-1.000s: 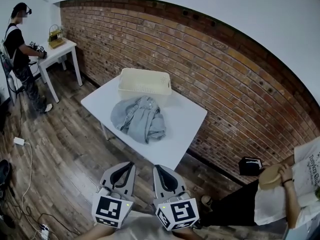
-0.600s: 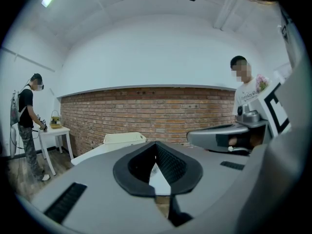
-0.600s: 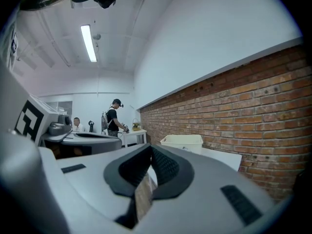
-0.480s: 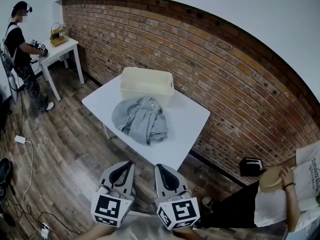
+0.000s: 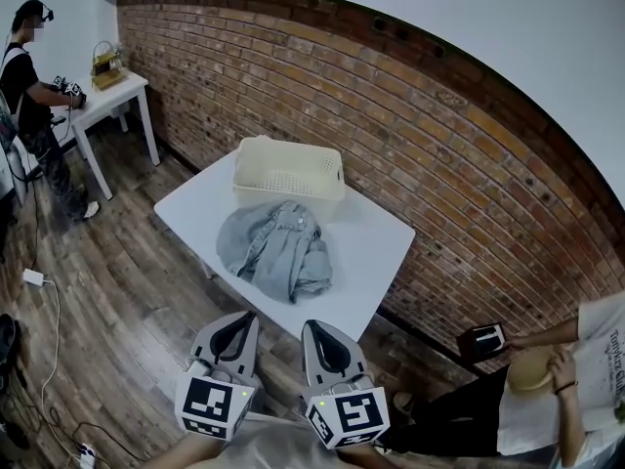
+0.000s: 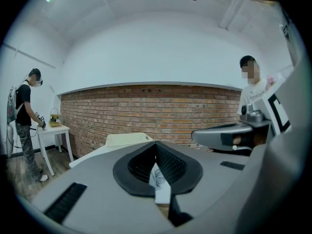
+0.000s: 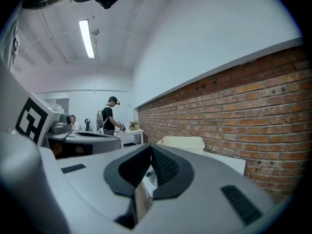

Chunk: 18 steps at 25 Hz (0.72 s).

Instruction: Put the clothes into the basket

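Brown wooden floor [image 5: 117, 291] lies open on the left and near side of the room, and a long red brick wall [image 5: 410, 115] closes the far and right side. Between them stands a white square table [image 5: 376, 252], set with one corner toward the wall.

On its far corner sits a cream plastic basket with perforated walls [image 5: 288, 169], which looks empty. The crumpled grey-blue denim clothes [image 5: 273, 252] lie on the table top just near of the basket. I cannot tell if they touch its wall. The near hem of the clothes comes close to the near-left edge of the table, and the right part of the table top is bare.

The left gripper [image 5: 242, 318] and the right gripper [image 5: 312, 326] are side by side on the near side of the table, with their tips at about its near edge and well apart from the clothes. Both claws are closed tight with nothing between the pads, as each gripper view shows.

At the far left a person [image 5: 29, 86] stands at a small white side table [image 5: 112, 96], well apart from the main table. White cables [image 5: 49, 301] lie on the floor at the left. At the near right a seated person in a white shirt [image 5: 557, 399] narrows the room beside the wall.
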Each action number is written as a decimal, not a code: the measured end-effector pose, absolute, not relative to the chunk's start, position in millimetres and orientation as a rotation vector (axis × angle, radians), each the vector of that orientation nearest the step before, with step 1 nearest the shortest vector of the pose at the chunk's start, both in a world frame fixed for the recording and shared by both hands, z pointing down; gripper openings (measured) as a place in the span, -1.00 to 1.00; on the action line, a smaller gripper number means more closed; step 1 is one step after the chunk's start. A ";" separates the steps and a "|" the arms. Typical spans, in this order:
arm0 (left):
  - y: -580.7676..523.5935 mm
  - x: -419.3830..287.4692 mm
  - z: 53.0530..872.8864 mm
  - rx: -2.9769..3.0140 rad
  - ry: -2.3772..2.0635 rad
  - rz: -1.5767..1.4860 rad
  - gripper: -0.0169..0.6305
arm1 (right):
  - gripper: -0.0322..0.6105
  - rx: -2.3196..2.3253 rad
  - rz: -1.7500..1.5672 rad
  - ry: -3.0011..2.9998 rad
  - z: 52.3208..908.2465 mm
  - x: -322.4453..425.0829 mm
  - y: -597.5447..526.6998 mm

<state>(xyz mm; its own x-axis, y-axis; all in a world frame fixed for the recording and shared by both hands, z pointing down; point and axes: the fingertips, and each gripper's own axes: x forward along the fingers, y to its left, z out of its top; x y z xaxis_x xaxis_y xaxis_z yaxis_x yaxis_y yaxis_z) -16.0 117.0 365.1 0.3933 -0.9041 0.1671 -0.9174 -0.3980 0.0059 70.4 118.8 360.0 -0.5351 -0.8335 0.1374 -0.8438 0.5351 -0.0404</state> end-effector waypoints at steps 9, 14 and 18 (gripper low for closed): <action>49.7 -33.7 364.8 2.553 -1.638 0.215 -0.92 | -0.88 1.482 0.157 -2.638 362.6 52.3 52.0; 14.7 -42.1 364.9 2.568 -1.608 0.225 -0.92 | -0.88 1.501 0.157 -2.623 362.6 43.2 19.1; -9.7 -49.4 368.8 2.572 -1.579 0.238 -0.92 | -0.88 1.521 0.168 -2.594 367.5 39.1 -1.8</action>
<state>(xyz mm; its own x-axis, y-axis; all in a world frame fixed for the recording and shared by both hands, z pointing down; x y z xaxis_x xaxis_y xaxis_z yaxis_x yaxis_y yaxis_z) -49.4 -9.7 368.8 0.4454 -0.8743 0.1927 -0.8923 -0.4512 0.0153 39.1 -1.8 367.5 -0.4836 -0.8590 0.1679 -0.8735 0.4859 -0.0299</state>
